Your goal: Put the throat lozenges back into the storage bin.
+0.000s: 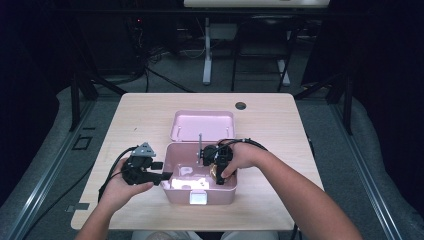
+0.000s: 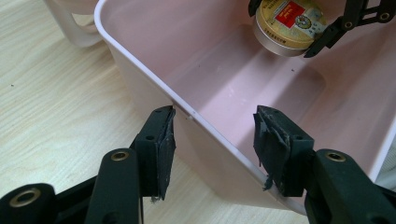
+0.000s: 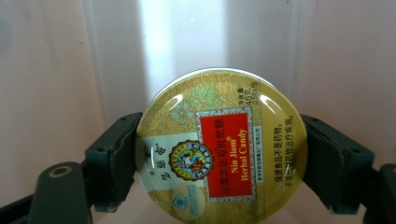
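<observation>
from above, your right gripper (image 1: 218, 167) is down inside the open pink plastic box (image 1: 200, 194) at the middle of the pale wooden table (image 1: 280, 130), its hinged lid (image 1: 202, 125) thrown back, while your left gripper (image 1: 162, 175) sits at the box's left wall. in the left gripper view, your left jaws stand wide apart and straddle that wall's rim without pinching it, one pad outside and one inside; farther in, the round gold candy tin (image 2: 287, 23) hangs between the other gripper's jaws, and the rest of the box floor in sight is bare. in the right gripper view, your right jaws are clamped on the tin's sides, label facing the camera, the pink floor behind it. i'd judge the carrying is nearly done: you have yet to set the tin down, let go and shut the lid.
</observation>
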Demonstrator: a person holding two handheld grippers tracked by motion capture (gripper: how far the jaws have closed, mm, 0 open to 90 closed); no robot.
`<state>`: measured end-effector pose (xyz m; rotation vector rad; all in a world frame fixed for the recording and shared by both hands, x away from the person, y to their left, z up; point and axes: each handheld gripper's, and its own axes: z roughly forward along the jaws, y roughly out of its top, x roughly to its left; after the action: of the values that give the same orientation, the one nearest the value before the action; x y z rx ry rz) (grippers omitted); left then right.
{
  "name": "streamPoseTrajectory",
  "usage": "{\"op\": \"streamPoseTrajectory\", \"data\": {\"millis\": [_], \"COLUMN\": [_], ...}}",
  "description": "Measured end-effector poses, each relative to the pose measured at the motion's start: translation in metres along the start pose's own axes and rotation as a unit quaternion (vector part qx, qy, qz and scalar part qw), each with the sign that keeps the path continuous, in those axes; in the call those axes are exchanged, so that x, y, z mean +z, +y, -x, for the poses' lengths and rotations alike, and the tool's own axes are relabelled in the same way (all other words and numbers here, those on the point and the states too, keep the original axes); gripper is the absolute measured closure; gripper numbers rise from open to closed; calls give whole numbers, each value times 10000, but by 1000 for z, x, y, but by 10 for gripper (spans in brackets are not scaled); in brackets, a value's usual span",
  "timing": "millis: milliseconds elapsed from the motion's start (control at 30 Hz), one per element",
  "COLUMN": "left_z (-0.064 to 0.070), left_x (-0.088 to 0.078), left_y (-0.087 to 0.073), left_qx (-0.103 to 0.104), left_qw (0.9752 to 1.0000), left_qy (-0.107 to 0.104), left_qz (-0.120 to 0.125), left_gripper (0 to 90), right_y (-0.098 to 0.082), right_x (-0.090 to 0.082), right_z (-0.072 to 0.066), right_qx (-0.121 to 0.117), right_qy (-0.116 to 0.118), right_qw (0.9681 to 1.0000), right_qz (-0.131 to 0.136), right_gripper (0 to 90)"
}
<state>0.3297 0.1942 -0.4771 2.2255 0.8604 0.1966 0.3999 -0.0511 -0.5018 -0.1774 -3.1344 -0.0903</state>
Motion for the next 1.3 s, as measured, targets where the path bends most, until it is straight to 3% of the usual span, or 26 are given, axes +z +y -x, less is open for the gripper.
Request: {"op": "streamPoseTrajectory", "data": {"millis": [1300], "left_z": [0], "left_x": [1], "left_y": [0], "left_qx": [-13], "left_qw": [10000], "left_qy": [-14], "left_qz": [0], "left_gripper": [477], "right_y": [-1], "right_x": [14], "right_z": [1], "right_qx": [-17], "right_qy": [122], "right_qw": [9999], "right_qz": [-23], "right_gripper": [197]}}
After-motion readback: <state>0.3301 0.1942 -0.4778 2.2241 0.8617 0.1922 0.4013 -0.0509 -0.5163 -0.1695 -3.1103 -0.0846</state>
